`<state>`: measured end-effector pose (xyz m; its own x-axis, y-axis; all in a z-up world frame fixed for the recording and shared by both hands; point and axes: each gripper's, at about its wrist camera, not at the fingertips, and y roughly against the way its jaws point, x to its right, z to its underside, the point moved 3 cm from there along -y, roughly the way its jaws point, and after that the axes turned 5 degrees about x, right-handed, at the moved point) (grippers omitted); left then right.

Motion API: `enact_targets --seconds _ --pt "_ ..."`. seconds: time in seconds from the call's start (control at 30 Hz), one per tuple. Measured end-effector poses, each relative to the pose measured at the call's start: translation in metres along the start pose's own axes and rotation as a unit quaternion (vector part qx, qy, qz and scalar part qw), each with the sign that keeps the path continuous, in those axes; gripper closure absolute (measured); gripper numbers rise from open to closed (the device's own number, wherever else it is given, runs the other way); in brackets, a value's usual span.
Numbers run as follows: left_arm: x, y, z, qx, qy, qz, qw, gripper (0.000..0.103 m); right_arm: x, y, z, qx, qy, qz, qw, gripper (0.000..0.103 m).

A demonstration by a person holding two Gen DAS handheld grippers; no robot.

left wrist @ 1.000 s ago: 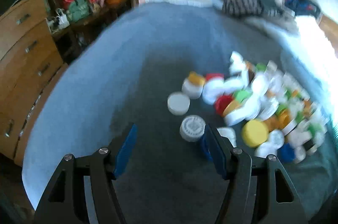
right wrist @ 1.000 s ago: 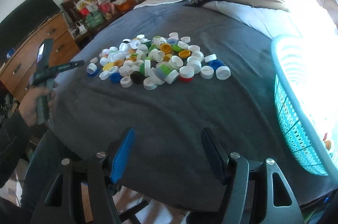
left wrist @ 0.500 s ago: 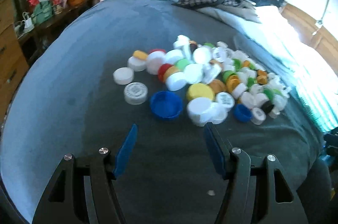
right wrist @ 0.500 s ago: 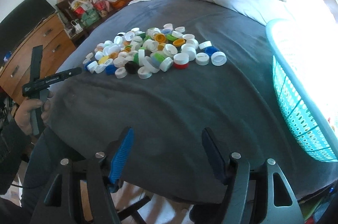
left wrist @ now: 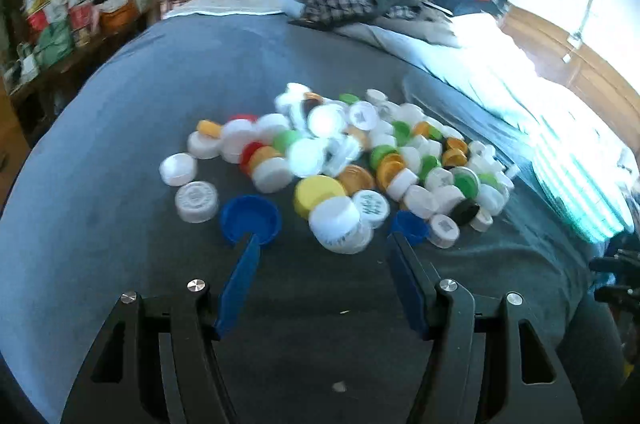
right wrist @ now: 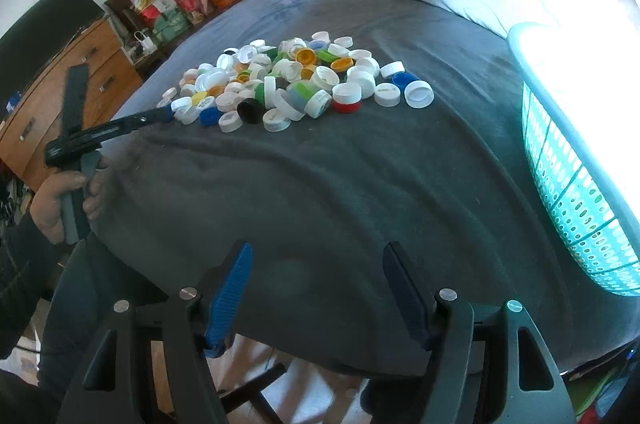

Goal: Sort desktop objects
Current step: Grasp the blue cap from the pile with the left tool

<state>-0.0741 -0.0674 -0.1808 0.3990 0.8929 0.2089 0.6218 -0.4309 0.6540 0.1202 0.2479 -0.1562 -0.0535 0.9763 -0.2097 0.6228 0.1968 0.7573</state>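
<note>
Approach step: left claw [left wrist: 320, 244] released, empty, just short of the cap pile [left wrist: 340, 159]; white cap [left wrist: 338, 224] dead ahead. Right claw [right wrist: 316, 260] released, idle. Next: advance, clench.

- Daylight glare from the right washes out the white bedding [left wrist: 492, 51] and the perforated turquoise plastic basket [right wrist: 576, 159].
- Left wrist view slightly motion-blurred; fisheye edges curve and darken.

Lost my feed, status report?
Left gripper open, nearing the cap pile. Right gripper open, empty, hanging back. Blue cap nearest; path unobstructed.
</note>
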Motion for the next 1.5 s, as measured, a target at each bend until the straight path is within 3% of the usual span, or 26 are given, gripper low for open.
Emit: enact_targets --seconds 0.13,0.23,0.33,0.4,0.5,0.53,0.7,0.8,0.9,0.93,1.0,1.07,1.13,1.17,1.3,1.4,1.5 --pt "-0.032 -0.004 -0.001 -0.005 0.052 -0.057 0.9970 0.044 0.000 -0.002 0.002 -0.006 -0.001 0.000 1.000 0.029" --pt "-0.039 -0.013 -0.011 -0.004 0.045 -0.110 0.9929 0.043 -0.002 -0.004 0.003 -0.010 0.001 -0.002 1.000 0.029" --pt "-0.049 -0.019 -0.012 -0.012 0.058 -0.135 0.9891 0.043 -0.003 -0.006 0.004 -0.011 0.000 -0.003 1.000 0.029" --pt "-0.040 -0.026 -0.007 -0.023 0.035 -0.113 0.9927 0.043 -0.004 -0.007 0.005 -0.012 0.000 -0.004 1.000 0.029" --pt "-0.006 -0.026 0.010 -0.051 -0.026 -0.013 0.9983 0.043 -0.002 -0.007 0.007 -0.016 -0.001 -0.003 1.000 0.029" --pt "-0.003 -0.022 0.013 -0.048 -0.033 -0.007 0.9983 0.043 0.000 -0.007 0.008 -0.016 -0.002 -0.002 1.000 0.028" --pt "-0.032 -0.009 0.011 -0.021 0.034 -0.044 0.9982 0.043 0.004 -0.010 0.010 -0.021 -0.010 -0.002 1.000 0.028" --pt "-0.026 -0.010 0.003 -0.009 0.013 -0.068 0.9976 0.043 0.000 -0.014 0.011 -0.023 -0.006 -0.005 1.000 0.028" --pt "-0.012 -0.027 -0.005 -0.025 -0.013 -0.116 0.9929 0.043 -0.002 -0.017 0.012 -0.025 -0.007 -0.008 1.000 0.028" --pt "-0.011 -0.032 -0.007 -0.026 -0.012 -0.117 0.9927 0.043 -0.002 -0.018 0.013 -0.026 -0.008 -0.008 1.000 0.028" --pt "0.004 -0.038 -0.008 -0.036 -0.019 -0.049 0.9980 0.043 -0.003 -0.019 0.015 -0.027 -0.009 -0.009 1.000 0.028" --pt "0.043 -0.033 0.003 -0.045 -0.091 0.021 0.9946 0.043 -0.002 -0.018 0.017 -0.029 -0.011 -0.008 0.999 0.028" --pt "0.053 -0.026 0.010 -0.043 -0.102 0.046 0.9927 0.043 0.000 -0.016 0.018 -0.026 -0.013 -0.007 1.000 0.028" --pt "0.046 -0.024 0.010 -0.042 -0.073 0.051 0.9951 0.043 0.001 -0.015 0.019 -0.025 -0.014 -0.006 1.000 0.027" --pt "0.012 -0.016 0.009 -0.022 0.013 0.034 0.9991 0.043 0.008 -0.016 0.021 -0.027 -0.023 -0.003 0.999 0.026" --pt "-0.001 -0.014 0.008 -0.018 0.020 0.007 0.9996 0.043 0.007 -0.017 0.022 -0.027 -0.022 -0.006 0.999 0.026" --pt "-0.017 -0.013 0.011 -0.026 0.023 -0.049 0.9982 0.043 0.005 -0.018 0.022 -0.025 -0.025 -0.009 0.999 0.026"
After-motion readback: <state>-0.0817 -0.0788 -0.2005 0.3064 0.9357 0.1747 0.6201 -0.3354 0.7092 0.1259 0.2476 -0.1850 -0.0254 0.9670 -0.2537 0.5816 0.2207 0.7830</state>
